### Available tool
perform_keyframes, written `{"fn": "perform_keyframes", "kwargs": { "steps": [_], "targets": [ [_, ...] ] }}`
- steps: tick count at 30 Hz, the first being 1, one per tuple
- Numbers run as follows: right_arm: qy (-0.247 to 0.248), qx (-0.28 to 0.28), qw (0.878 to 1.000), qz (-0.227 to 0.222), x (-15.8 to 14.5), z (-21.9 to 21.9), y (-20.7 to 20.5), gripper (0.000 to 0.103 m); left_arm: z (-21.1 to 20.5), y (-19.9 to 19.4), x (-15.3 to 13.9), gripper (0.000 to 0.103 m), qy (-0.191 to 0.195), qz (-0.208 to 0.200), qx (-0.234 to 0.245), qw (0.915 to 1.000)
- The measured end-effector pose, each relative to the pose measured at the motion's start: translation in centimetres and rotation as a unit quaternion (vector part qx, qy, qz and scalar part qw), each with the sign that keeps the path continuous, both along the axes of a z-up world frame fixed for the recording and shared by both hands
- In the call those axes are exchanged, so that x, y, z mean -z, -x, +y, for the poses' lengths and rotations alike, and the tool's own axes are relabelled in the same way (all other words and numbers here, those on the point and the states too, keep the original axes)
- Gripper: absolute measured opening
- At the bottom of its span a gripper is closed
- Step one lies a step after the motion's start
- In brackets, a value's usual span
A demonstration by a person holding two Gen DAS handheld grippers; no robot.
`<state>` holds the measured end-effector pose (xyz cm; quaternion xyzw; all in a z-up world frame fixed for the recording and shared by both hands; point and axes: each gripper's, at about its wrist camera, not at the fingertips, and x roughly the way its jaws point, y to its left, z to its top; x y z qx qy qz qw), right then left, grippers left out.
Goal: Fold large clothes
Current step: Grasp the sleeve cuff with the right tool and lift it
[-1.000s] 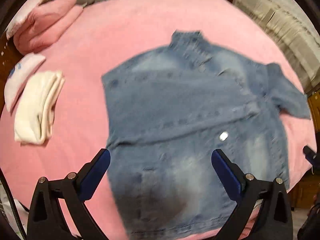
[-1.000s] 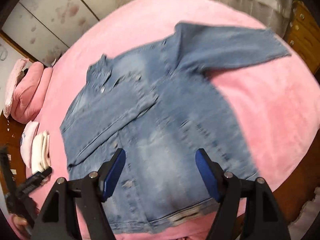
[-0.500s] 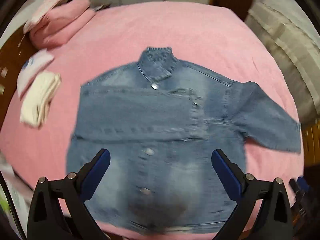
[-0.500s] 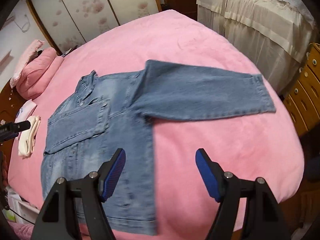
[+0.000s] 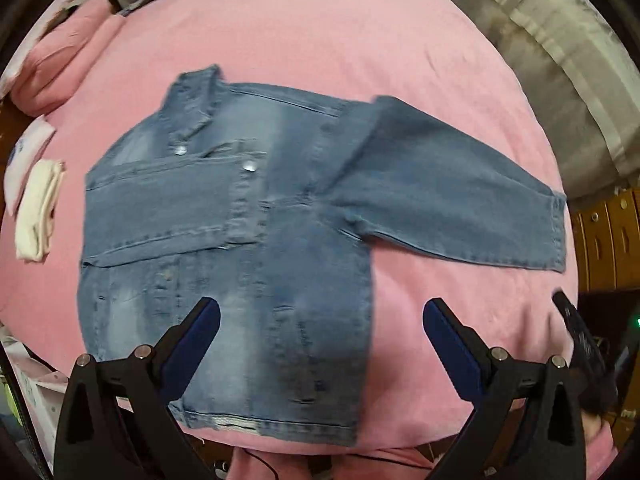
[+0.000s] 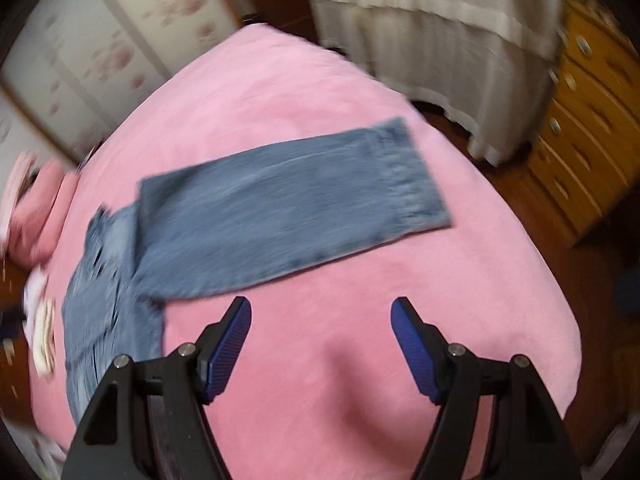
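A blue denim jacket (image 5: 240, 248) lies flat, front up, on the pink bed cover (image 5: 340, 40). One sleeve is folded across its chest; the other sleeve (image 5: 448, 200) stretches out to the right. My left gripper (image 5: 320, 320) hangs open above the jacket's lower right part, holding nothing. In the right wrist view the outstretched sleeve (image 6: 288, 200) lies ahead, its cuff at the right. My right gripper (image 6: 320, 320) is open over bare pink cover just below that sleeve, with nothing between its fingers. The jacket body (image 6: 104, 300) shows at the left of that view.
A folded cream garment (image 5: 38, 212) and a white one lie at the bed's left edge, with pink pillows (image 5: 60, 64) at the far left. A white-draped piece of furniture (image 6: 432, 40) and a wooden drawer chest (image 6: 588, 120) stand beyond the bed's right side.
Both grippers have swept to the right across the jacket; the right one now sits past the jacket body below the outstretched sleeve. Both stayed open and empty.
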<state>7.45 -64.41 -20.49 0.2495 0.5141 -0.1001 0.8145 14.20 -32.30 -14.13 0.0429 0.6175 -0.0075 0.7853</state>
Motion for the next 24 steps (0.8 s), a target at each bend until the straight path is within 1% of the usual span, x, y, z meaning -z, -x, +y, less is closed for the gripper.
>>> {"fn": "perform_keyframes", "kwargs": {
  "steps": [3,4,5,6,8,9,10,12,14,15,19,24],
  "targets": [
    [-0.012,0.049,0.999,0.01,2.7,-3.4,-1.1,0.072,-1.9,-0.9,1.5,0.101,0.01,0.031,-0.011,0.9994],
    [-0.014,0.062,0.998,0.013,3.5,-4.3,-1.4,0.07,-2.2,-1.0,2.0,0.101,0.009,0.042,-0.013,0.999],
    [-0.018,0.075,0.997,0.015,4.2,-5.1,-1.8,0.064,-2.5,-1.2,2.6,0.101,0.007,0.053,-0.015,0.9984],
    [-0.022,0.085,0.996,0.016,4.9,-5.7,-2.1,0.061,-2.9,-1.3,3.2,0.101,0.002,0.068,-0.015,0.9976],
    [-0.039,0.113,0.993,0.023,6.7,-7.4,-3.0,0.046,-3.1,-1.4,4.0,0.101,-0.006,0.082,-0.01,0.9966],
    [-0.048,0.123,0.991,0.027,7.3,-7.9,-3.3,0.042,-3.3,-1.4,4.3,0.101,-0.013,0.086,-0.005,0.9962],
    [-0.057,0.133,0.989,0.028,7.7,-8.3,-3.7,0.035,-3.4,-1.3,4.5,0.101,-0.02,0.09,-0.001,0.9957],
    [-0.083,0.162,0.983,0.021,8.6,-9.2,-4.0,0.028,-3.2,-1.2,4.9,0.101,-0.029,0.1,-0.001,0.9946],
    [-0.104,0.179,0.978,0.013,9.0,-9.5,-4.1,0.016,-2.7,-1.2,5.3,0.101,-0.025,0.113,-0.012,0.9932],
    [-0.109,0.183,0.977,0.007,8.9,-9.4,-4.1,0.015,-2.4,-1.2,5.5,0.101,-0.024,0.118,-0.018,0.9926],
    [-0.09,0.181,0.979,-0.007,7.8,-8.9,-4.0,0.013,-1.3,-1.4,5.6,0.101,-0.021,0.126,-0.034,0.9912],
    [-0.094,0.184,0.978,-0.034,5.3,-8.4,-3.8,0.012,0.8,-1.2,5.7,0.101,-0.029,0.125,-0.056,0.9901]
  ]
}}
